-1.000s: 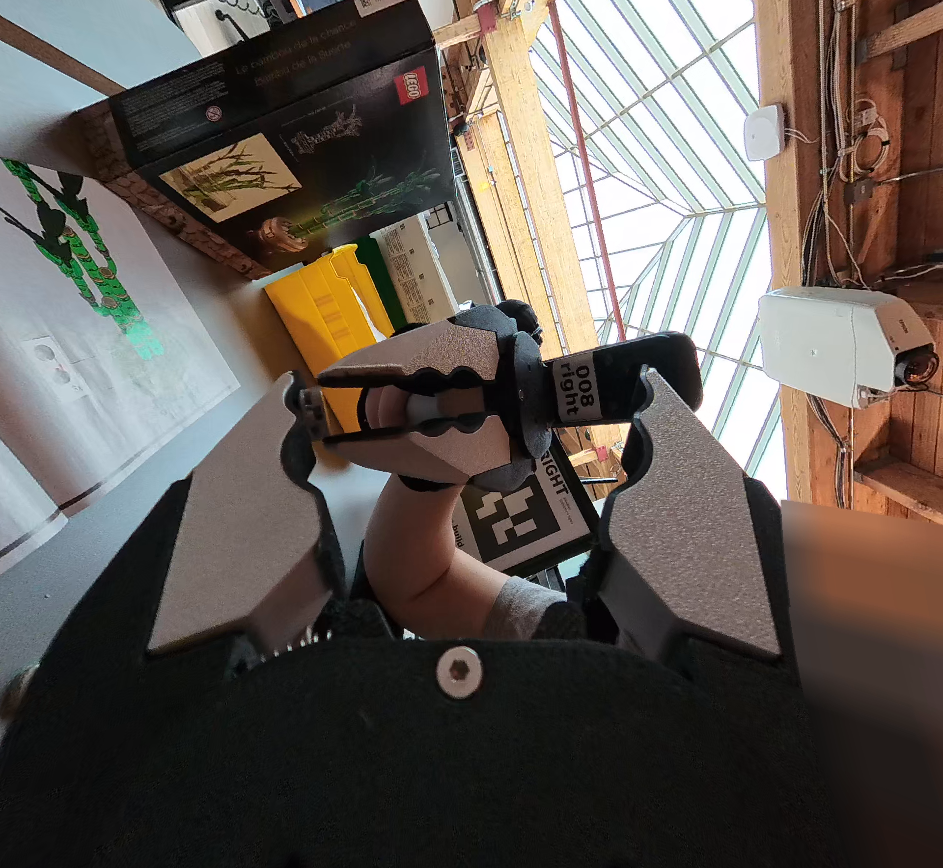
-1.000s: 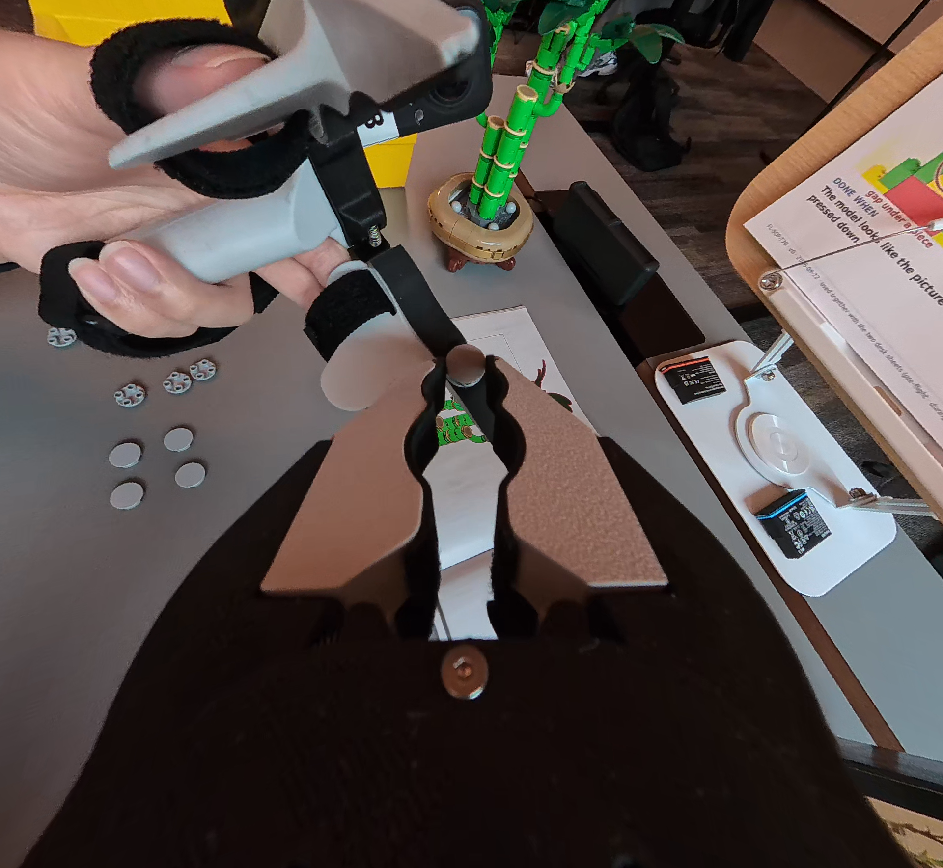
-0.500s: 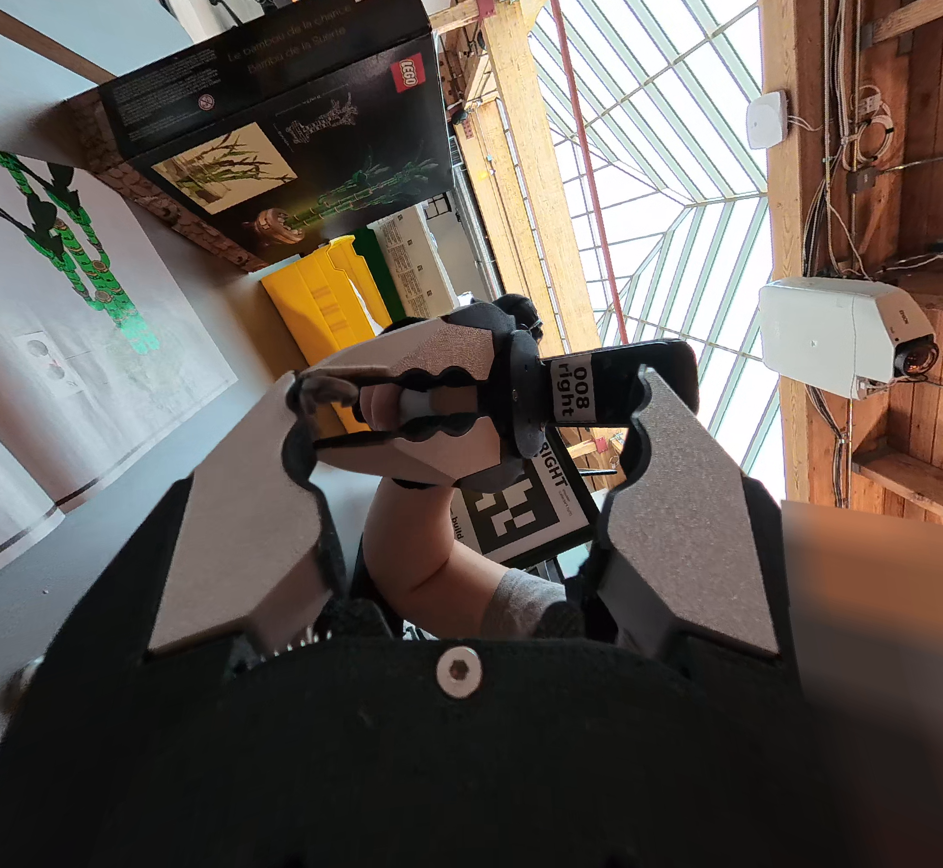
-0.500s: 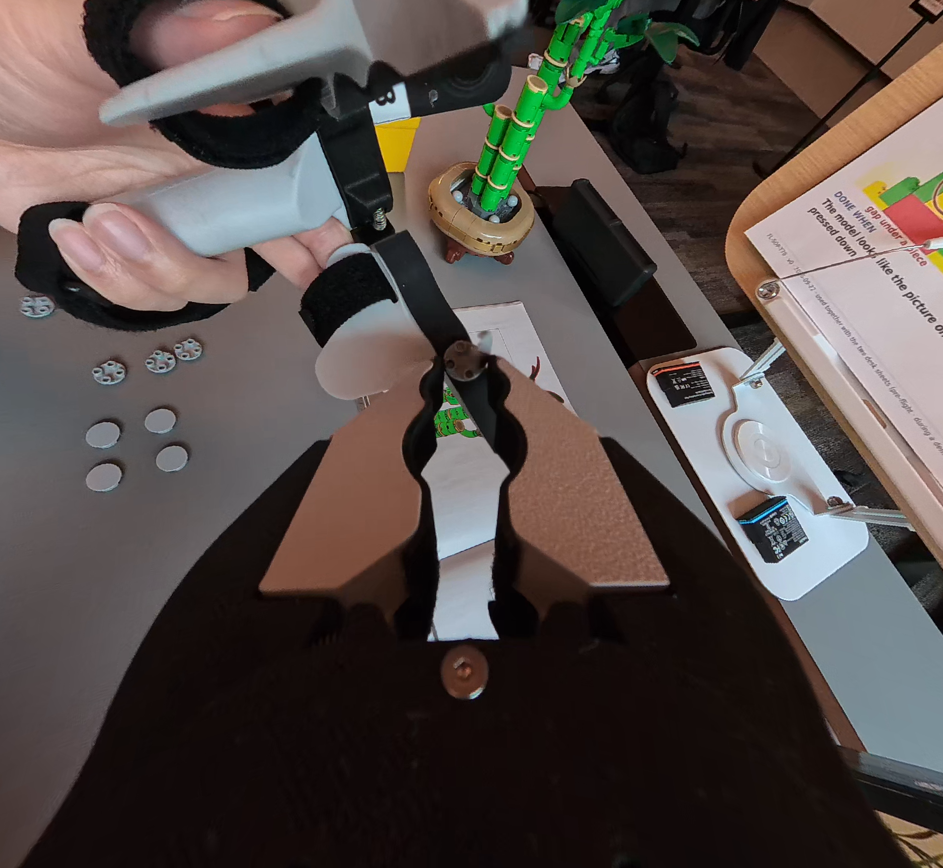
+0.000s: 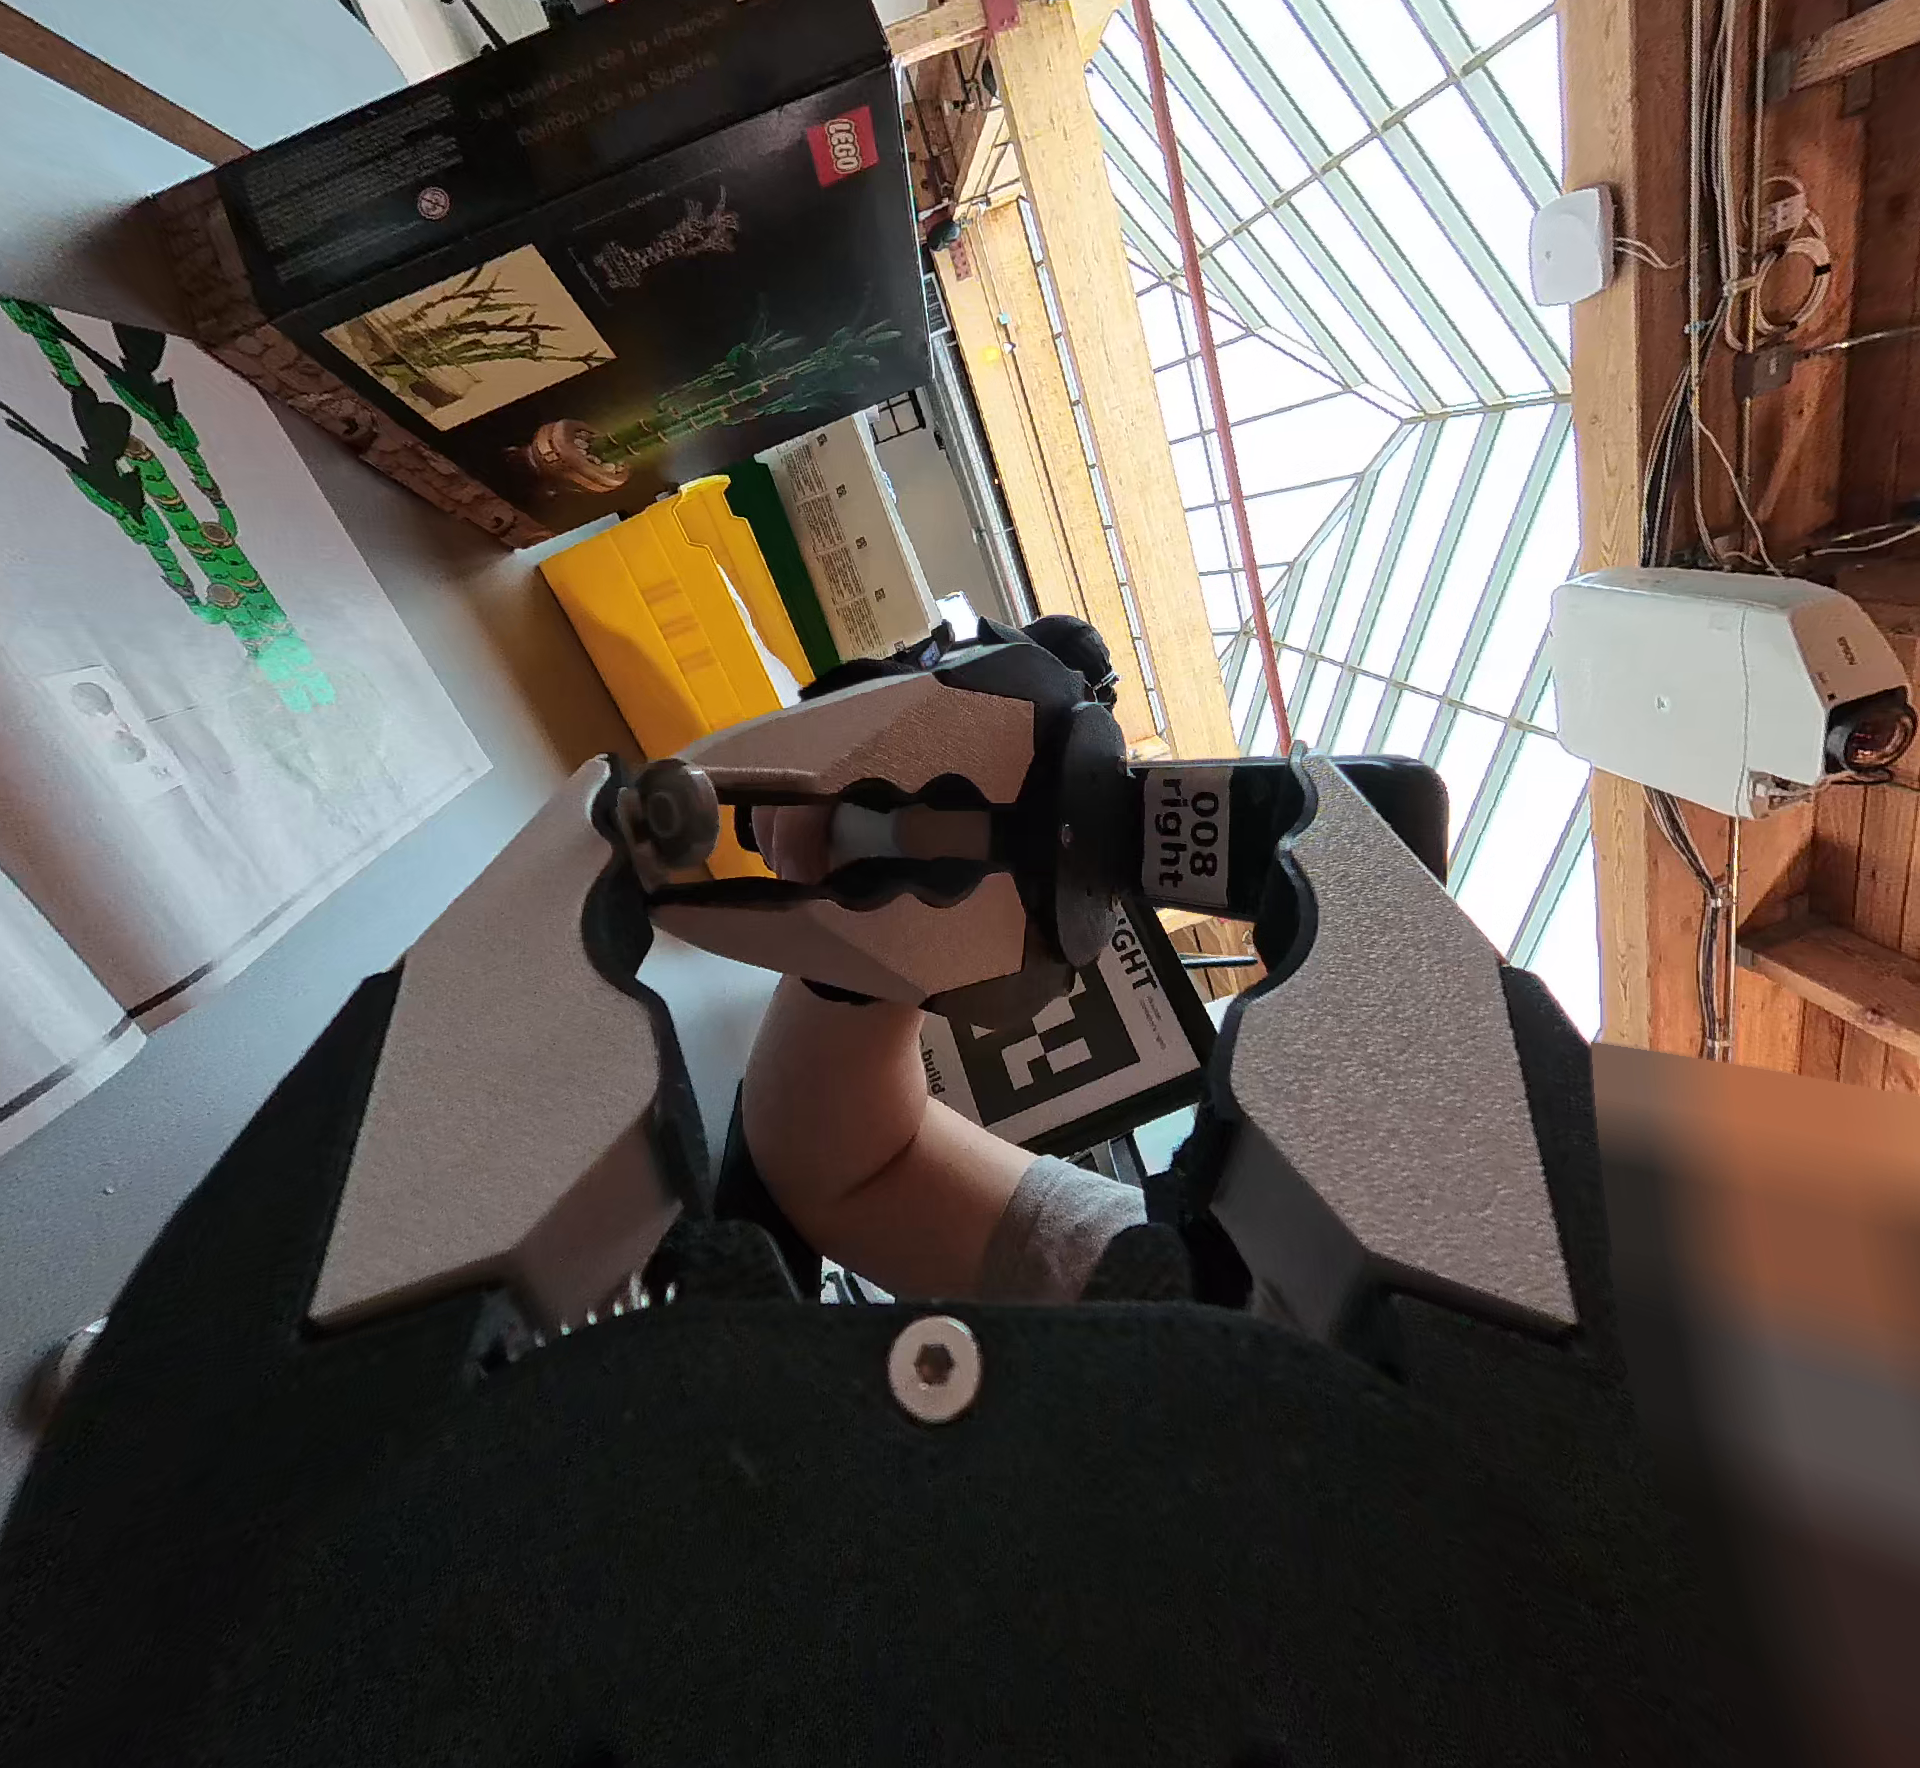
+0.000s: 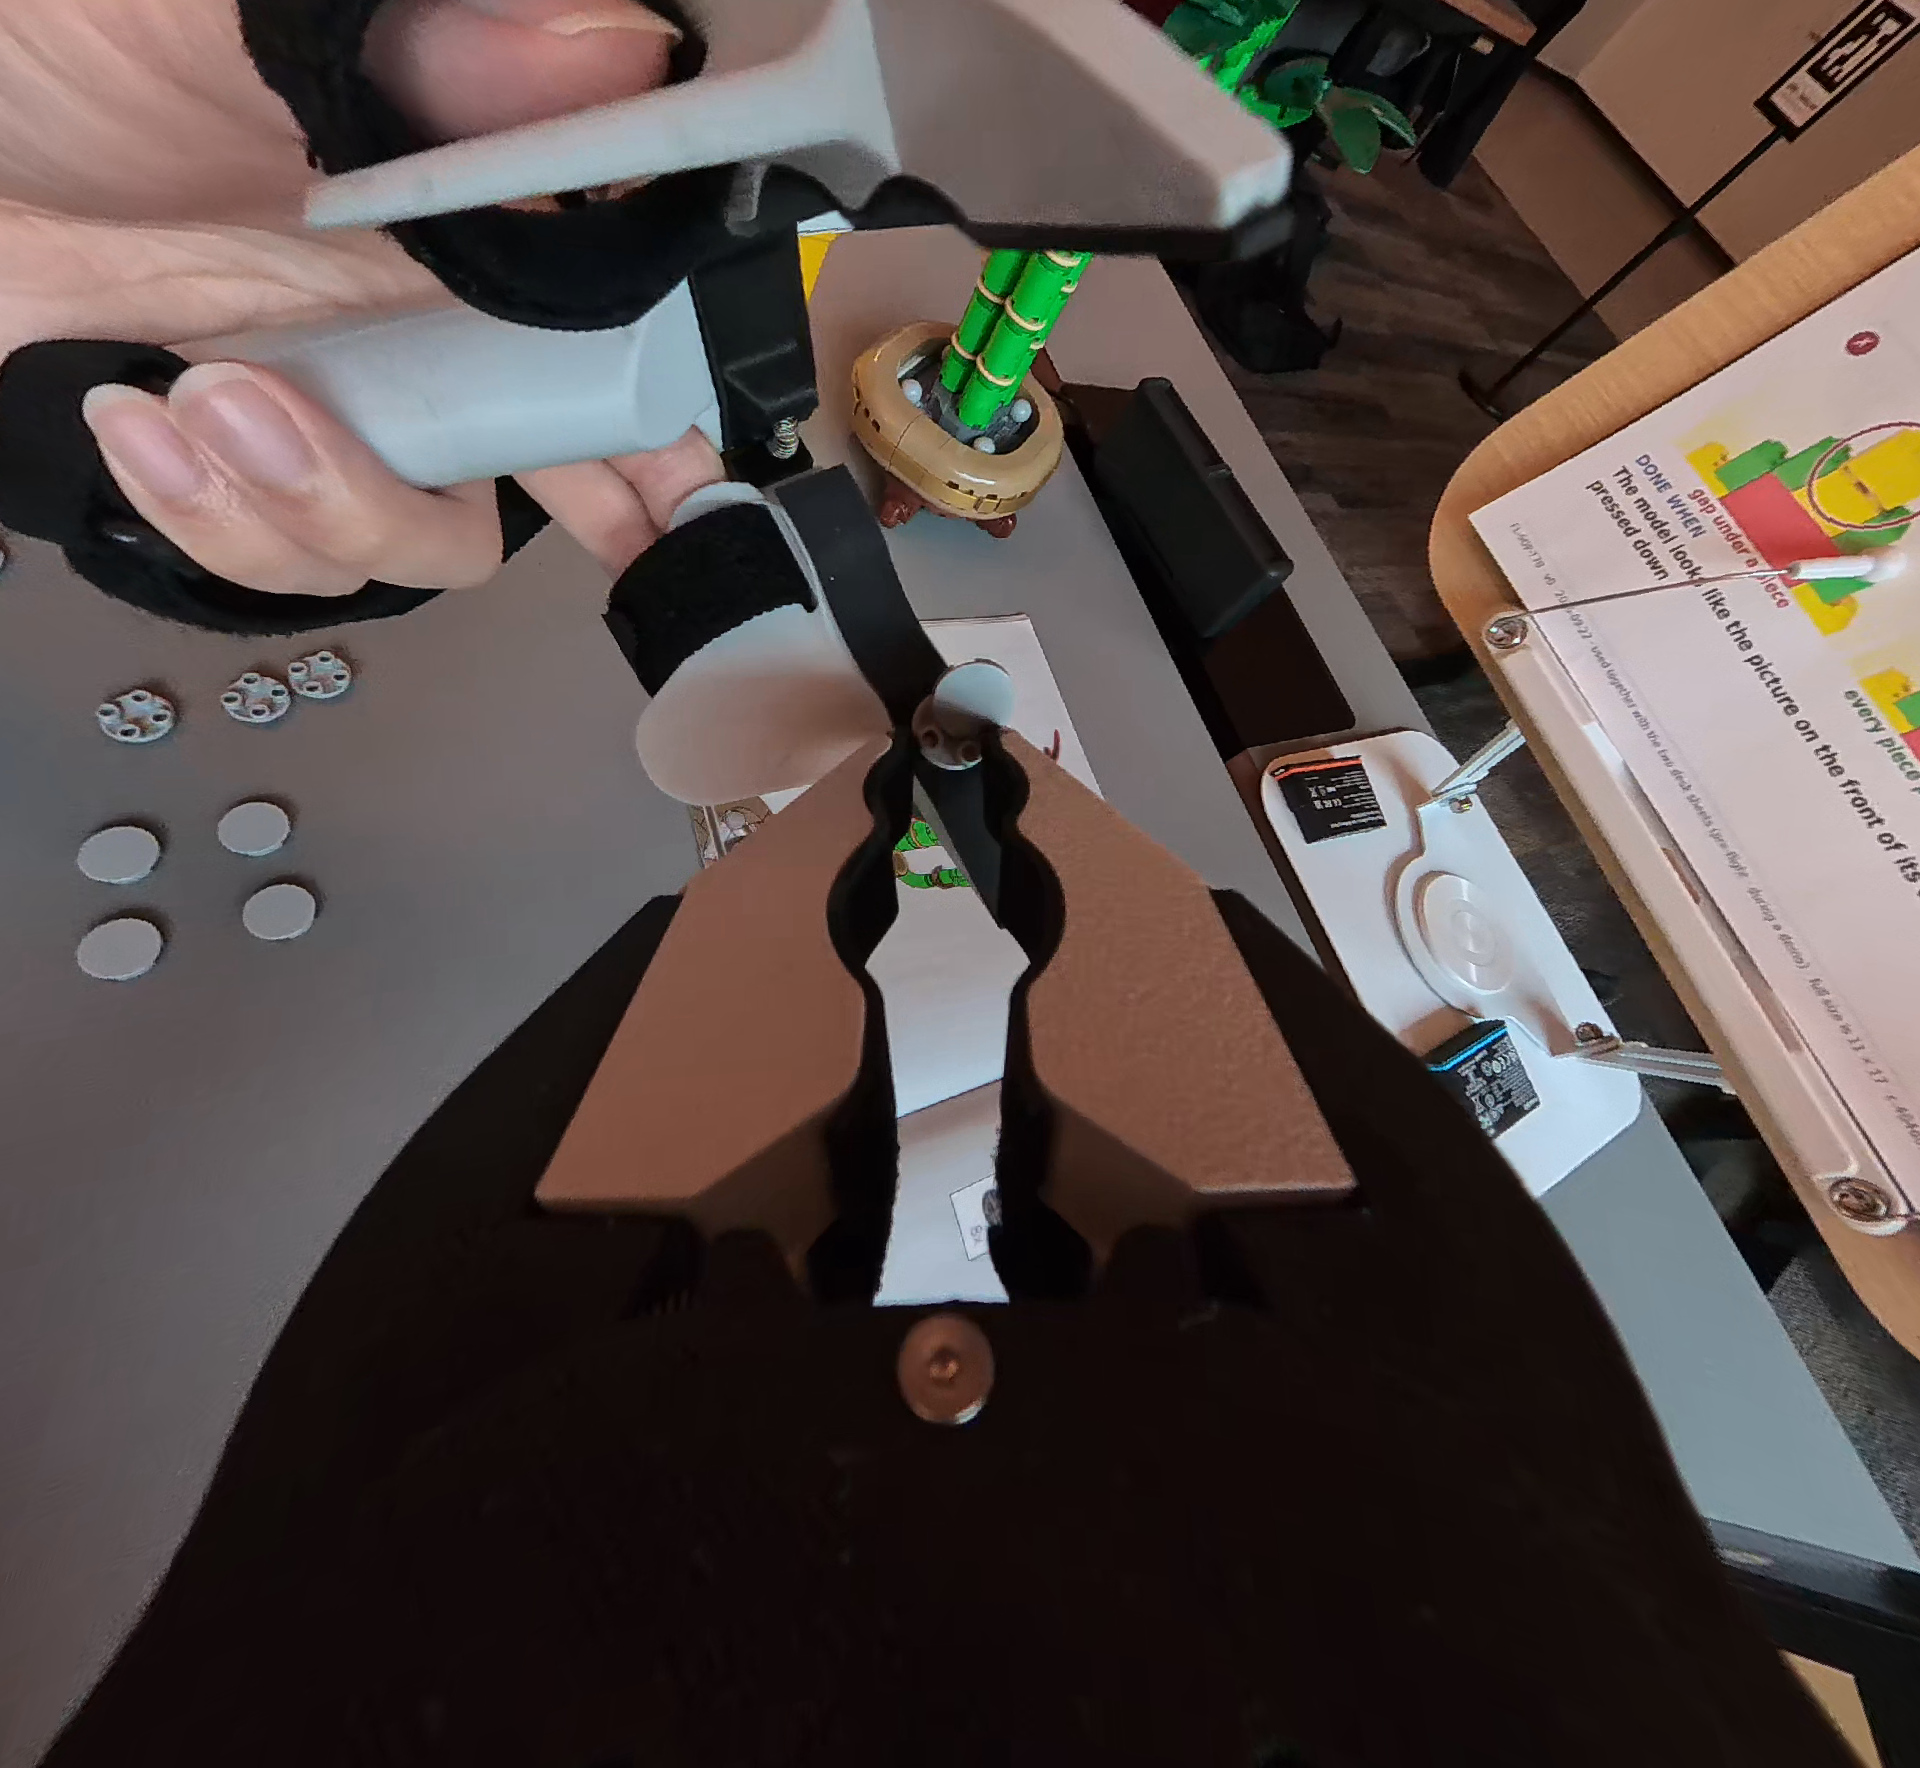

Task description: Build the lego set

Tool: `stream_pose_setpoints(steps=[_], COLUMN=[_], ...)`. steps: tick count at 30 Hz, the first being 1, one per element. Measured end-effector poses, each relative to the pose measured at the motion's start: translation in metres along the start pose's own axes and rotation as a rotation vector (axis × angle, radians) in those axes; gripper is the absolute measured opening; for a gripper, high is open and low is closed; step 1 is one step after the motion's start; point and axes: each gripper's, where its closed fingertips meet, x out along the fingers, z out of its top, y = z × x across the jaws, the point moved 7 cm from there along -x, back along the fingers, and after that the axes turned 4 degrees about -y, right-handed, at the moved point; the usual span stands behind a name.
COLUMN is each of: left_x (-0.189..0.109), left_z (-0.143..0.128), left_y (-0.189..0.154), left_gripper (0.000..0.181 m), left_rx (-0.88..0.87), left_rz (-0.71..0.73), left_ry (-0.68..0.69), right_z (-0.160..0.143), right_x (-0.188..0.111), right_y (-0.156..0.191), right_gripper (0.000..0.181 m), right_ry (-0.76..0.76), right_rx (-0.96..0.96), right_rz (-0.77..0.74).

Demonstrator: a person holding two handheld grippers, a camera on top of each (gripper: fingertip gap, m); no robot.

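My right gripper [image 6: 943,760] is shut on a small grey round piece [image 6: 951,739], held in the air above the instruction sheet [image 6: 951,1001]. My left gripper [image 5: 951,783] is wide open and holds nothing. In the left wrist view the right gripper [image 5: 649,819] presses the round piece [image 5: 665,809] against the black pad of my left finger [image 5: 608,897]. That finger's pad also shows in the right wrist view [image 6: 862,575], running between the right fingers. The green bamboo model [image 6: 1018,316] stands in its tan pot [image 6: 956,461] behind them.
Several loose grey round plates [image 6: 255,695] and flat discs [image 6: 252,827] lie on the grey table at the left. A black case [image 6: 1184,513], a white tray [image 6: 1455,939] and a wooden board with a sheet [image 6: 1766,679] are on the right. A set box [image 5: 582,243] and a yellow bin [image 5: 675,648] stand behind.
The left gripper has risen and come nearer in the right wrist view. The round piece in the right gripper now shows its disc face against the left finger's pad.
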Motion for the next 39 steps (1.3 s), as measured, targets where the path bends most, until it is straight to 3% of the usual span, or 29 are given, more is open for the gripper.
stream_pose_setpoints(steps=[17,39], left_x=[0.001,0.001], left_z=[0.0,-0.001], left_y=[-0.012,-0.014], left_gripper=[0.112,0.11], left_rx=[0.081,0.059], left_rz=[-0.077,-0.105], left_ry=[0.065,0.063], right_z=[0.013,0.015], right_x=[-0.011,-0.013], right_y=[0.005,0.003], right_gripper=[0.015,0.015], right_ry=[-0.044,-0.067], right_rx=[-0.176,-0.148], right_rz=[-0.06,-0.047])
